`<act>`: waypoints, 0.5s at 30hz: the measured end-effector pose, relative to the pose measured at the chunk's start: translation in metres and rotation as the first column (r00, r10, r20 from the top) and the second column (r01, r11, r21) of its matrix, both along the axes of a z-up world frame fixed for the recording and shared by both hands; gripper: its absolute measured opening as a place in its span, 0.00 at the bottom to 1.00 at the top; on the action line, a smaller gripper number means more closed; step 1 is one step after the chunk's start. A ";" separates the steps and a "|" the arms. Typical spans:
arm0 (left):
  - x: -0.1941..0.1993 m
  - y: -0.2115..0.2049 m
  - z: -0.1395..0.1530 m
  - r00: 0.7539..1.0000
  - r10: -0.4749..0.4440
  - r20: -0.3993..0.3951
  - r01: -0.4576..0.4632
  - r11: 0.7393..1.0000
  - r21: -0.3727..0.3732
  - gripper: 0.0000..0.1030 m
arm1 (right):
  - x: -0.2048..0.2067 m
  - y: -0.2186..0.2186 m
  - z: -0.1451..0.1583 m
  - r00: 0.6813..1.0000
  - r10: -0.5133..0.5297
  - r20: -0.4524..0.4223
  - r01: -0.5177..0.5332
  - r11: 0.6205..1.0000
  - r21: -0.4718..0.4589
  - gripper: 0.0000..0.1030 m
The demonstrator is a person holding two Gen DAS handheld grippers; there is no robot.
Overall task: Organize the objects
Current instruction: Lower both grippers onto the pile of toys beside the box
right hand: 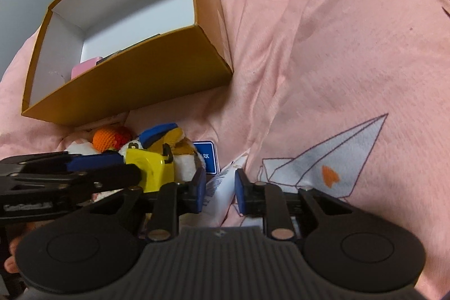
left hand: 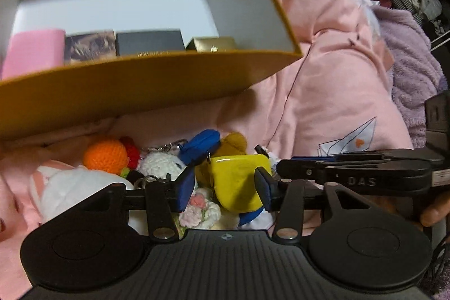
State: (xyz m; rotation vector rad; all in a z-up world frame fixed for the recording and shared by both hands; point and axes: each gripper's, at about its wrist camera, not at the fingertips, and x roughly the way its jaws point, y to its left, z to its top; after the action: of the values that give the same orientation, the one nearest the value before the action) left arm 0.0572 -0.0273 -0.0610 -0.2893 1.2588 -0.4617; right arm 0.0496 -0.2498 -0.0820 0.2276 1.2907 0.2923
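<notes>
A pile of small toys lies on the pink bedsheet in front of an open mustard cardboard box point(left hand: 135, 92). My left gripper point(left hand: 223, 187) has its blue pads around a yellow plastic charm point(left hand: 239, 182) on top of the pile; the right pad touches it, the left pad stands just off it. Around it lie an orange crochet ball point(left hand: 105, 156), a white crochet toy point(left hand: 160, 166), a blue-capped duck toy point(left hand: 201, 144) and a pink crochet flower point(left hand: 201, 208). My right gripper point(right hand: 218, 190) is open over a white paper item point(right hand: 218, 196), right of the pile. The left gripper point(right hand: 70, 176) shows there holding the charm point(right hand: 153, 170).
Inside the box point(right hand: 126, 80) stand a pink box point(left hand: 35, 51), a patterned box point(left hand: 90, 45), a black box point(left hand: 150, 42) and a gold one point(left hand: 212, 44). A blue card point(right hand: 206, 158) lies by the pile. A purple blanket point(left hand: 407, 61) lies at right. The pink sheet point(right hand: 337, 61) has folds.
</notes>
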 end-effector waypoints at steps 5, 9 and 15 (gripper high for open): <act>0.008 -0.002 -0.010 0.999 0.004 -0.053 -0.008 0.998 -0.068 0.59 | 0.005 -0.005 -0.005 1.000 -0.012 -0.016 0.012 1.000 0.025 0.21; 0.015 -0.005 -0.018 0.997 0.003 -0.080 -0.012 0.995 -0.103 0.59 | 0.009 -0.006 -0.008 0.999 -0.030 -0.026 0.031 0.999 0.037 0.19; 0.010 -0.019 -0.014 0.999 -0.048 -0.014 0.047 0.998 -0.045 0.51 | 0.008 -0.002 -0.008 1.000 -0.014 -0.010 0.015 1.000 0.026 0.18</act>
State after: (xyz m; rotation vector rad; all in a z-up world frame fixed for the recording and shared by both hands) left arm 0.0675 -0.0466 -0.0746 -0.3020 1.2732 -0.5300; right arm 0.0572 -0.2519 -0.0900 0.2606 1.2955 0.2960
